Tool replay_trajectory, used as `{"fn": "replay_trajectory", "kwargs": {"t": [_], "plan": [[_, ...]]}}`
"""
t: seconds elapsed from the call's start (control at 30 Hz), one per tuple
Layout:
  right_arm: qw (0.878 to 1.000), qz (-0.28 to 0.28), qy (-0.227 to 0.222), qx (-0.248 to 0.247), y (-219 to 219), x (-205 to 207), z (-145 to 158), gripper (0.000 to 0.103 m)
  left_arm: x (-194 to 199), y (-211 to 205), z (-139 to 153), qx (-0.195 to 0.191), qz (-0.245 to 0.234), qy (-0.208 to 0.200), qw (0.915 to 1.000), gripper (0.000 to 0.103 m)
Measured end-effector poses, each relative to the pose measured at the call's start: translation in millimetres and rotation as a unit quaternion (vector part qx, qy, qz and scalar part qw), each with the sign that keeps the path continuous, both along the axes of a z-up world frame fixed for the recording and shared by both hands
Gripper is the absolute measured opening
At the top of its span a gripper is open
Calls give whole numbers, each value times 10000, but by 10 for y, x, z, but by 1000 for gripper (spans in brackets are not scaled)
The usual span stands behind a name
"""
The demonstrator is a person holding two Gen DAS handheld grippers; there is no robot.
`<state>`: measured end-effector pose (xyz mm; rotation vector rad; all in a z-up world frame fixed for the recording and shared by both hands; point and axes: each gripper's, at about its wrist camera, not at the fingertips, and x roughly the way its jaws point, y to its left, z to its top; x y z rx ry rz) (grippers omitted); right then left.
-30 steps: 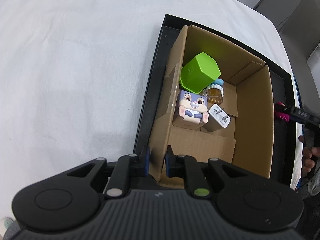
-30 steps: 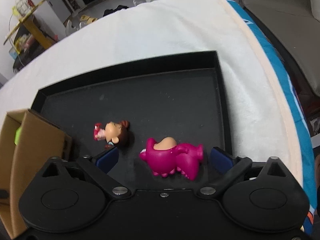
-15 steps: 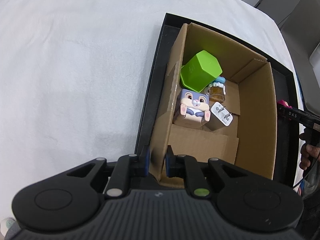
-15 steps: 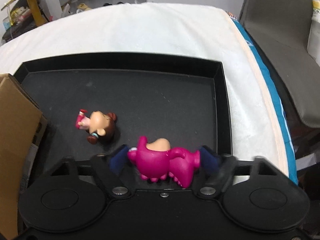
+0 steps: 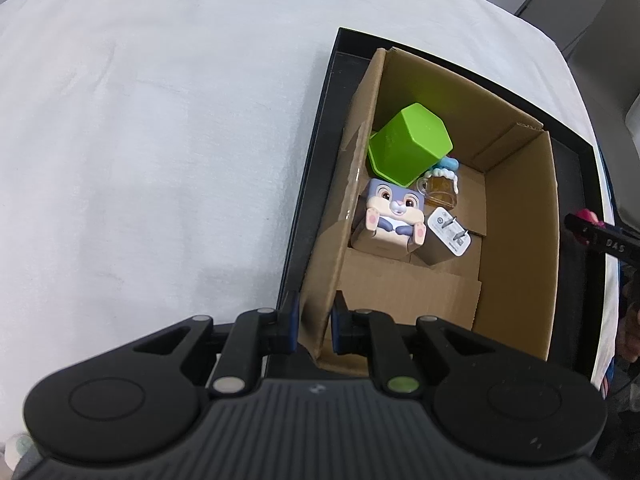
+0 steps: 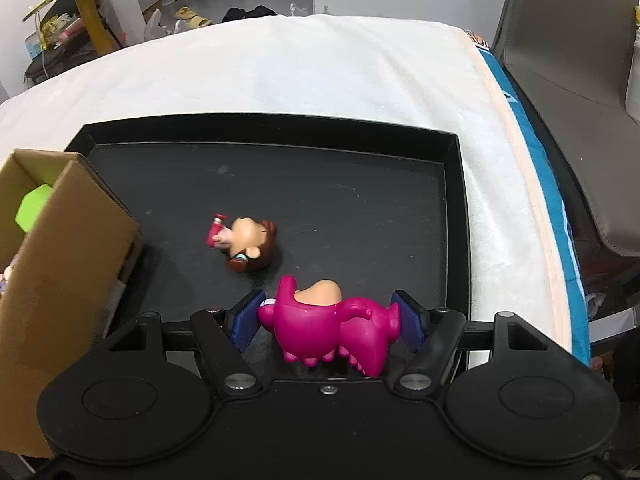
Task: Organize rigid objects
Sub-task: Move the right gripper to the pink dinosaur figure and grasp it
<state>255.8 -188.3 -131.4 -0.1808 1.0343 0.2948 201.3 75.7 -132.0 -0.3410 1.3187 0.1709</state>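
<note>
Cardboard box [image 5: 516, 216] stands open-topped in the left part of a black tray [image 6: 360, 200], which lies on a white-covered counter [image 5: 140, 140].

Left tongs [image 5: 314, 326]: blue pads closed on the near left wall of the box, one pad outside, one inside, wall pinched between them.

Box contents, all grouped against the left wall:
- green hexagonal cup [image 5: 408, 144], tipped over, furthest in
- small amber mug toy [image 5: 438, 190] with white and blue trim, just beside the cup
- bunny-face cube [image 5: 394, 216], touching the cup's lower edge
- white plug adapter [image 5: 450, 232], prongs up, just right of the cube

Right half of the box floor shows bare cardboard.

Right tongs [image 6: 328, 320]: pads set on either side of a magenta dinosaur toy [image 6: 332, 328]. Right pad meets the tail end; left pad sits at the snout, contact there looks made but a thin gap cannot be ruled out. Toy's feet point toward the camera, and whether it is off the tray floor cannot be told.

Small brown-haired doll figure [image 6: 248, 246] lies on its side on the tray floor, near the dinosaur and apart from it, between the dinosaur and the box.

In the left wrist view the right tongs show at the far right edge, beyond the box, with a bit of magenta at the tip.
</note>
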Motion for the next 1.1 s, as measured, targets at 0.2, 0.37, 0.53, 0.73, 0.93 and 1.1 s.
{"fn": "replay_trajectory", "kwargs": {"t": [0.2,0.37,0.53,0.73,0.93,1.1], "plan": [[9998,2,-58,180,-22,19,157,67,-13,-11,0,17,-27,-15,10000,13],[9992,93,-177,348,-16,-2,308,67,-14,-17,9,9,-5,18,10000,12],[9976,228,-362,536,54,-19,479,67,-1,-28,13,10,-29,50,10000,13],[9956,369,-491,706,166,-57,627,67,8,-18,3,-40,-59,106,9999,13],[9933,503,-659,803,300,-132,748,67,21,-45,15,-61,-174,171,9997,13],[9911,635,-734,914,431,-185,833,67,8,-81,30,-72,-252,218,9994,13]]}}
